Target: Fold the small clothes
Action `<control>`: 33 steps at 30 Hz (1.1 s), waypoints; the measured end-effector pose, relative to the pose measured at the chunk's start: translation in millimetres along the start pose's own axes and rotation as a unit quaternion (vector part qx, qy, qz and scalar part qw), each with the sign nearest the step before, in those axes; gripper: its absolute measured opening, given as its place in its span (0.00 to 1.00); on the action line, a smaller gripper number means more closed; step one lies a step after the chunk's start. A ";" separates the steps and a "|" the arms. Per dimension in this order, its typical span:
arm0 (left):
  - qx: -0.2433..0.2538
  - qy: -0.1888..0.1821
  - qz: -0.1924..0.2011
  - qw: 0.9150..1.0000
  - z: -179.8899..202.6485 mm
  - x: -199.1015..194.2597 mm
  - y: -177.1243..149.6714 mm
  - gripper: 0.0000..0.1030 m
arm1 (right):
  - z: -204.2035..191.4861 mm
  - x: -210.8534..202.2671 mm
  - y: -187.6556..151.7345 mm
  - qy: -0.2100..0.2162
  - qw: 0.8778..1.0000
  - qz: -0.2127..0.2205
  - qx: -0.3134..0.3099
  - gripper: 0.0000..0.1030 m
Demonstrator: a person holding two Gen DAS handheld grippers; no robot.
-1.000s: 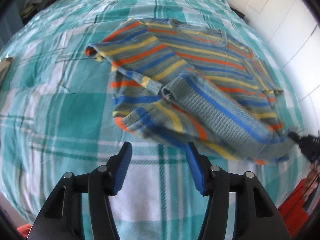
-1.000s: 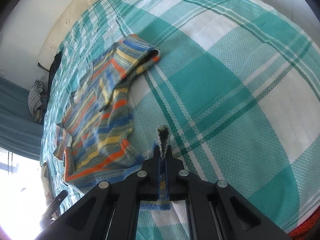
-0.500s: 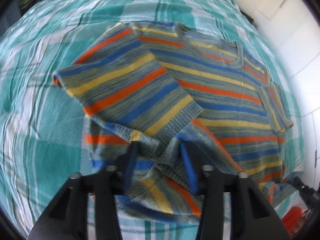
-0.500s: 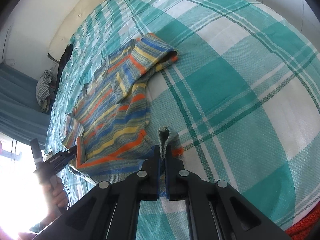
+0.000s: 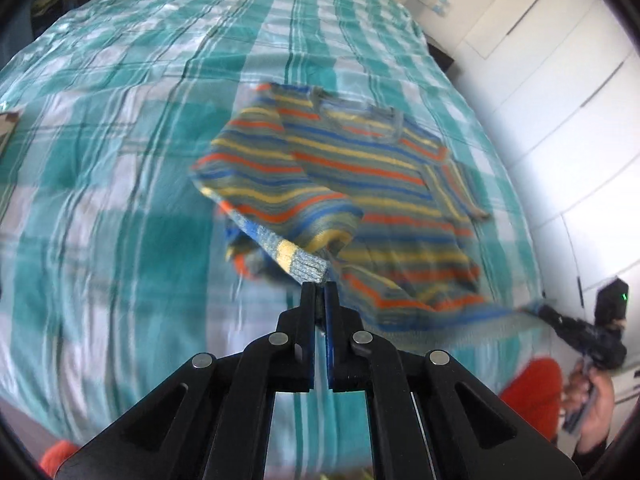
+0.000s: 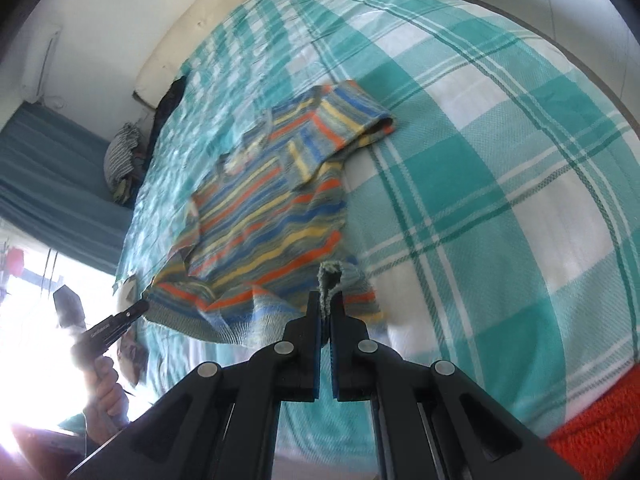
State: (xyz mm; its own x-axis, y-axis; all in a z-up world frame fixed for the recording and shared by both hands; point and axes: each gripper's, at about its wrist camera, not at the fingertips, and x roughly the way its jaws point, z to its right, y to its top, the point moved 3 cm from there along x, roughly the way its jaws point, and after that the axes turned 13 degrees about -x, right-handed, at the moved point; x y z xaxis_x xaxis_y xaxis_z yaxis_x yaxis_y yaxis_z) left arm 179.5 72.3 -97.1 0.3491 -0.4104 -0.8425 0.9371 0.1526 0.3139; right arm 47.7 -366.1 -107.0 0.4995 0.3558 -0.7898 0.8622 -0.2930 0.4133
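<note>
A small striped sweater point(image 5: 360, 184) in grey, blue, orange and yellow lies on the bed, both sleeves folded in over its body. My left gripper point(image 5: 319, 286) is shut on its ribbed bottom hem at the left corner and holds it lifted off the bed. My right gripper point(image 6: 329, 298) is shut on the hem's other corner, also raised. In the right wrist view the sweater point(image 6: 272, 216) stretches away to the upper left. The right gripper point(image 5: 560, 318) shows at the right edge of the left wrist view, and the left gripper point(image 6: 138, 307) at the left of the right wrist view.
The bed is covered by a teal and white plaid sheet point(image 5: 120, 200). White wardrobe doors point(image 5: 560, 80) stand to the right. A cream pillow point(image 6: 208, 20) and a pile of clothes point(image 6: 124, 156) lie at the head. An orange blanket point(image 6: 600, 420) is at the near edge.
My left gripper has moved in over the hem, shut on its left corner and lifted it. My right gripper has stayed shut on the other corner and the hem has risen.
</note>
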 end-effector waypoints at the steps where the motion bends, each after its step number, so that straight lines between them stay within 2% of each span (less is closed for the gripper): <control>1: 0.001 0.006 -0.006 1.000 -7.2 -12.8 -14.3 0.02 | -3.0 -5.4 -5.1 0.002 1.000 -0.005 -0.004 0.03; 4: -0.008 0.032 -0.039 0.999 -32.3 -22.4 -52.3 0.02 | -12.4 -16.5 -34.6 0.000 0.999 -0.037 -0.018 0.03; 8: -0.035 0.105 -0.089 0.990 -78.8 7.9 -93.0 0.02 | -13.0 5.4 -89.1 -0.023 0.992 -0.120 -0.022 0.03; 10: -0.052 0.118 -0.099 0.987 -93.4 23.6 -97.6 0.02 | -9.6 24.0 -110.8 -0.030 0.988 -0.152 -0.019 0.03; 13: -0.036 0.132 -0.096 0.986 -91.0 33.6 -98.4 0.02 | -8.1 45.7 -128.6 -0.059 0.981 -0.180 -0.033 0.03; 17: 0.007 0.146 -0.095 0.985 -74.1 43.3 -102.3 0.02 | -4.2 48.9 -126.1 -0.095 0.979 -0.176 -0.047 0.06; 18: 0.015 0.152 -0.097 0.984 -72.9 47.5 -103.6 0.03 | -3.7 47.8 -124.7 -0.097 0.979 -0.174 -0.045 0.13; 20: 0.023 0.158 -0.096 0.983 -71.3 52.5 -104.9 0.04 | -0.4 43.0 -119.8 -0.086 0.982 -0.164 -0.039 0.35; 21: 0.021 0.161 -0.088 0.983 -71.2 52.9 -105.2 0.10 | 2.3 39.7 -116.1 -0.071 0.985 -0.152 -0.029 0.56; 22: 0.017 0.160 -0.082 0.984 -71.4 53.0 -104.9 0.23 | 5.2 35.8 -113.7 -0.058 0.988 -0.140 -0.021 0.63; 23: 0.012 0.158 -0.076 0.984 -70.7 54.0 -105.0 0.33 | 7.4 33.5 -112.2 -0.056 0.990 -0.132 -0.018 0.63; 24: 0.007 0.159 -0.068 0.985 -71.5 54.9 -104.1 0.55 | 9.9 31.5 -110.1 -0.057 0.990 -0.124 -0.019 0.63; 25: 0.003 0.161 -0.058 0.985 -71.1 57.0 -102.4 0.63 | 12.3 32.0 -107.5 -0.061 0.991 -0.120 -0.022 0.63; 27: 0.007 0.165 -0.057 0.985 -70.1 66.4 -102.3 0.58 | 15.8 38.0 -106.0 -0.068 0.990 -0.119 -0.030 0.63; 28: 0.013 0.167 -0.067 0.984 -68.0 74.0 -103.9 0.35 | 18.4 48.2 -105.7 -0.065 0.989 -0.129 -0.041 0.56; 29: 0.020 0.166 -0.075 0.983 -67.0 77.9 -107.4 0.16 | 18.3 58.0 -106.6 -0.057 0.987 -0.142 -0.052 0.44; 30: 0.027 0.165 -0.084 0.982 -62.8 83.0 -109.4 0.03 | 19.1 60.8 -107.6 -0.049 0.985 -0.151 -0.062 0.07; 31: 0.033 0.174 -0.079 0.981 -59.5 82.1 -110.3 0.01 | 16.7 64.4 -109.6 -0.047 0.982 -0.162 -0.080 0.04; 33: 0.036 0.176 -0.076 0.981 -54.4 72.2 -113.3 0.00 | 11.9 58.0 -109.8 -0.070 0.977 -0.172 -0.103 0.04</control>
State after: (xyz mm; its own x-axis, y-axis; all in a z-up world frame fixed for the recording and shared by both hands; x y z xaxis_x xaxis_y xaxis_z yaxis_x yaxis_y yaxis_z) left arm 98.6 74.3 -217.2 0.1950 -0.0865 -0.9770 0.9804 0.0450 0.1917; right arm -19.0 -323.8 -203.6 0.1741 0.2735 -0.9460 0.9828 0.0124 0.1845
